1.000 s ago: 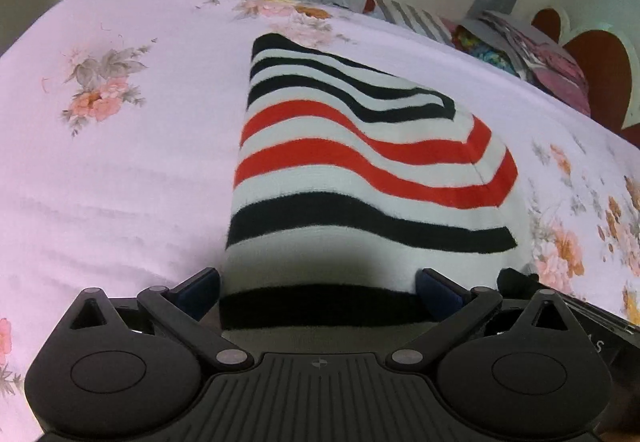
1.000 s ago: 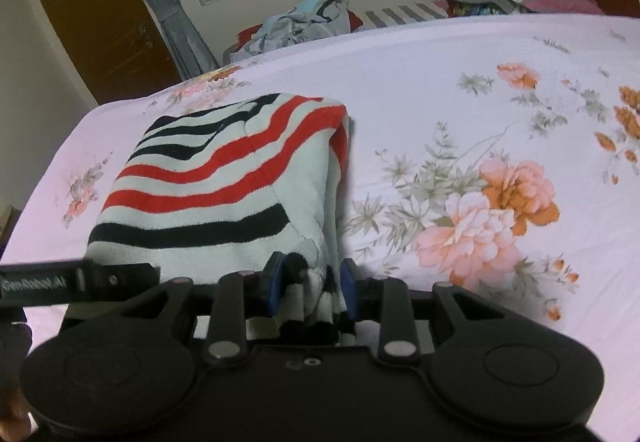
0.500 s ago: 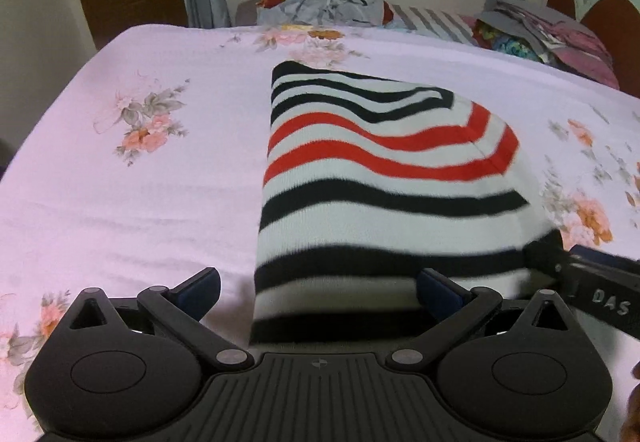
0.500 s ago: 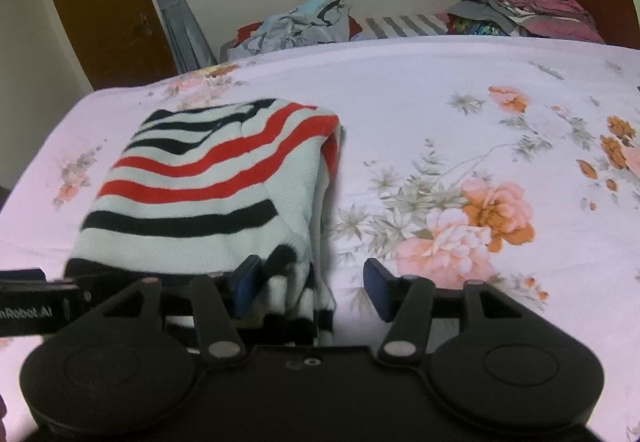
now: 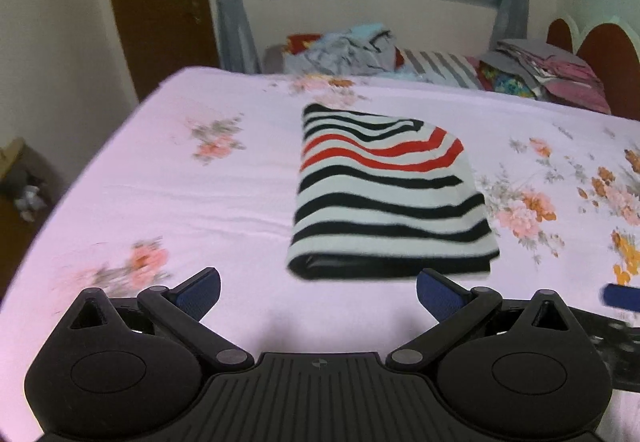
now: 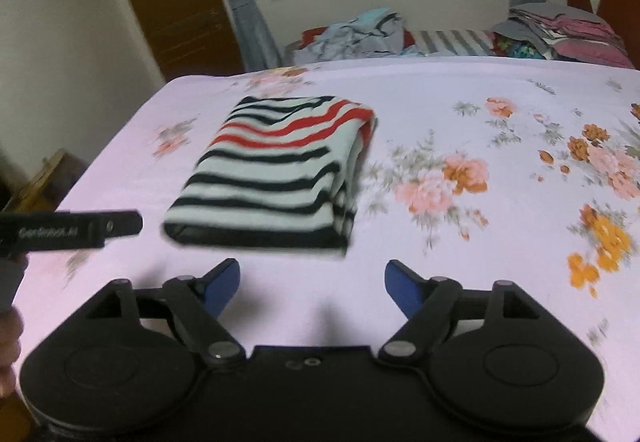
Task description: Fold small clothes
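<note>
A striped garment [image 5: 384, 190] in white, black and red lies folded into a neat rectangle on the pink floral bedsheet [image 5: 200, 202]. It also shows in the right wrist view [image 6: 276, 174]. My left gripper [image 5: 318, 292] is open and empty, held back from the garment's near edge. My right gripper [image 6: 313, 282] is open and empty, also short of the near edge. The left gripper's side bar [image 6: 72, 230] shows at the left of the right wrist view.
A heap of unfolded clothes [image 5: 348, 50] lies at the far end of the bed under the window. A stack of folded clothes [image 5: 548, 70] sits at the far right by the headboard. A wooden door [image 5: 160, 2] stands at the far left.
My right gripper has opened and let go of the garment's near corner. Both grippers have pulled back and up from the garment, which now lies whole in view.
</note>
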Tool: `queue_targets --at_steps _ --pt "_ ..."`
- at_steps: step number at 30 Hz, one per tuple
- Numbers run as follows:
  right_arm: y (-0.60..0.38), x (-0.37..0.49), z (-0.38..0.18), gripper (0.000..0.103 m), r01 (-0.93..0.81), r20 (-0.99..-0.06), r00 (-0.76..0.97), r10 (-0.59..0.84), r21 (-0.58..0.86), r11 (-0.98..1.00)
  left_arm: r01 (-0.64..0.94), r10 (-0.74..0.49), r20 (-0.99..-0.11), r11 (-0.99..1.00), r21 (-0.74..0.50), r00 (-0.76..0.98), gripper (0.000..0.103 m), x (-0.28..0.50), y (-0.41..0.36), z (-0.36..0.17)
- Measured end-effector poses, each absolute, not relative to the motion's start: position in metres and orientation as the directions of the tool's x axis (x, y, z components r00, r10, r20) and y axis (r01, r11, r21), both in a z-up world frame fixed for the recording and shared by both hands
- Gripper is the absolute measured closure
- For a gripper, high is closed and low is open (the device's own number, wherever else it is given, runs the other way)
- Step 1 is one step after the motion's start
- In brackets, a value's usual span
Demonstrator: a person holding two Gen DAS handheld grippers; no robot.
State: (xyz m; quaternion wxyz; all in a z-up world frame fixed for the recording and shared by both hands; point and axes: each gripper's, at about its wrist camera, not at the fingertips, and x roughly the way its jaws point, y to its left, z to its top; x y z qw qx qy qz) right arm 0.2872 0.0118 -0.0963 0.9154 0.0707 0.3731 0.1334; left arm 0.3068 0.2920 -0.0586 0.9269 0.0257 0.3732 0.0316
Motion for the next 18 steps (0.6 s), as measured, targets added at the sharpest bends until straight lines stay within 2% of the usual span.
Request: queue_targets --at_steps 1,5,12,18 --pt "0.01 0.276 -0.092 0.01 -0.195 -0.655 0.692 0.303 0.235 0.952 -0.04 0.084 -0.686 0.996 0.08 0.723 0.0 0.297 0.292 -0.055" --pt "0.007 0.226 -0.067 0.0 -0.2 -0.622 0.732 0.279 0.195 0.96 -0.051 0.1 -0.676 0.994 0.093 0.73 0.0 0.251 0.29 -0.039" --pt "0.007 0.145 -0.023 0.0 -0.197 -0.615 0.752 0.237 0.134 0.971 -0.062 0.082 -0.664 0.997 0.055 0.744 0.0 0.163 0.291 -0.007" --pt "0.008 0.092 0.011 0.0 -0.171 -0.495 0.85 0.179 0.061 0.983 -0.081 0.081 -0.646 0.996 0.03 0.759 0.0 0.104 0.292 0.019"
